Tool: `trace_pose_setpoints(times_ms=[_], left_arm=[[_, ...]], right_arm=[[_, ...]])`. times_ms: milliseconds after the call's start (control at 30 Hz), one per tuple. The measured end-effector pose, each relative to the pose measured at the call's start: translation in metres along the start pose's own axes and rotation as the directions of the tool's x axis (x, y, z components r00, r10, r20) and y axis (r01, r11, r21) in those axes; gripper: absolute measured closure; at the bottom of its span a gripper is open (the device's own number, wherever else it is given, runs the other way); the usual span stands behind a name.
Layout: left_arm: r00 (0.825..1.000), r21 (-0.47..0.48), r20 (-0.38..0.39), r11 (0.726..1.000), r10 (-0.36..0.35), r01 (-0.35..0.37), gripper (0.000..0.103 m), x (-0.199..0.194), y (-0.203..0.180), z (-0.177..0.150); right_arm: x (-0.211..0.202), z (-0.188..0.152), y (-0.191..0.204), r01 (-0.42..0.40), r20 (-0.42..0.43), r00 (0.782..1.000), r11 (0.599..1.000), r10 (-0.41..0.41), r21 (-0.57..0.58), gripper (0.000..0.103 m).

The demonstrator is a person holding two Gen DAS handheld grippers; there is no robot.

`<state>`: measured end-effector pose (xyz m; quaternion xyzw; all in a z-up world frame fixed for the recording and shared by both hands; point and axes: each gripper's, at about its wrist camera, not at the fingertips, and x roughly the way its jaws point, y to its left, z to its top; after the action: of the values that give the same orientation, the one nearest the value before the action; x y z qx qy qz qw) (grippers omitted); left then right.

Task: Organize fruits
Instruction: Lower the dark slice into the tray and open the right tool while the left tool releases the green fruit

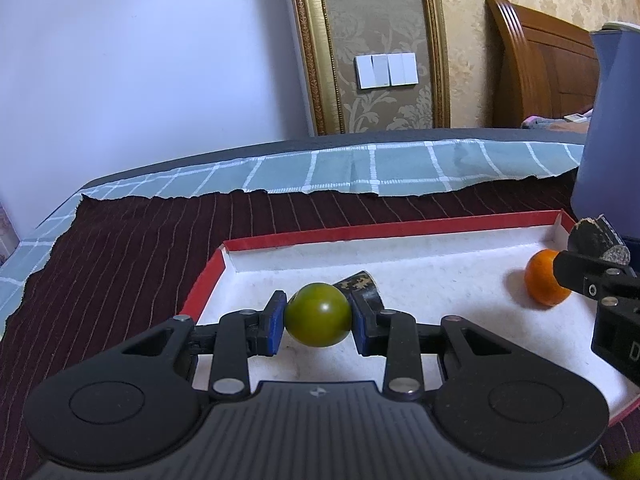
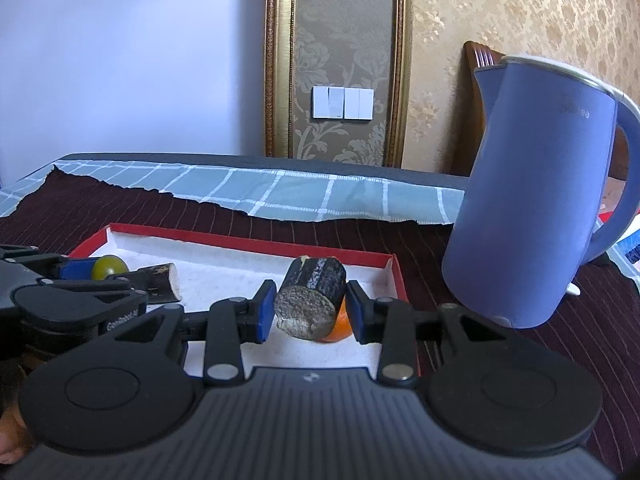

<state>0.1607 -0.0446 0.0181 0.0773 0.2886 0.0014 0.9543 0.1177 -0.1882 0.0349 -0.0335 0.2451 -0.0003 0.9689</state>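
- On my left wrist view, the left gripper point(image 1: 318, 316) has its blue pads pressed on either side of a round, glossy green fruit point(image 1: 318, 315), held low over the white floor of the red-rimmed tray point(image 1: 280, 240).
- My right gripper point(image 2: 310, 310) holds a short dark cylinder piece point(image 2: 310, 300), mottled skin, pale speckled cut face; the right pad looks just clear of it, so I can't tell how firm the grip is.
- Its long axis runs toward the camera, cut face turned to me.
- An orange point(image 1: 546, 282) sits in the tray's right corner, just behind that cylinder.
- A second dark piece point(image 2: 160, 286) lies on its side beside the green fruit.
- The tray rests on a dark red striped cloth point(image 1: 120, 260) over a pale checked cloth point(image 1: 360, 168); a blue kettle point(image 2: 536, 208) stands right, patterned wallpaper behind.
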Motion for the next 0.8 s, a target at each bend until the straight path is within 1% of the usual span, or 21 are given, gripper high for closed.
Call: trace_pose_setpoints(times_ms=[633, 800], left_arm=[[1.0, -0.002, 0.005, 1.0, -0.004, 0.004, 0.07, 0.009, -0.001, 0.005], [1.0, 0.019, 0.014, 1.0, -0.017, 0.017, 0.07, 0.011, -0.008, 0.008]], right_arm=[[0.019, 0.001, -0.002, 0.006, -0.017, 1.0, 1.0, -0.006, 0.01, 0.068], [0.022, 0.003, -0.002, 0.011, -0.018, 1.0, 1.0, -0.011, 0.011, 0.068]])
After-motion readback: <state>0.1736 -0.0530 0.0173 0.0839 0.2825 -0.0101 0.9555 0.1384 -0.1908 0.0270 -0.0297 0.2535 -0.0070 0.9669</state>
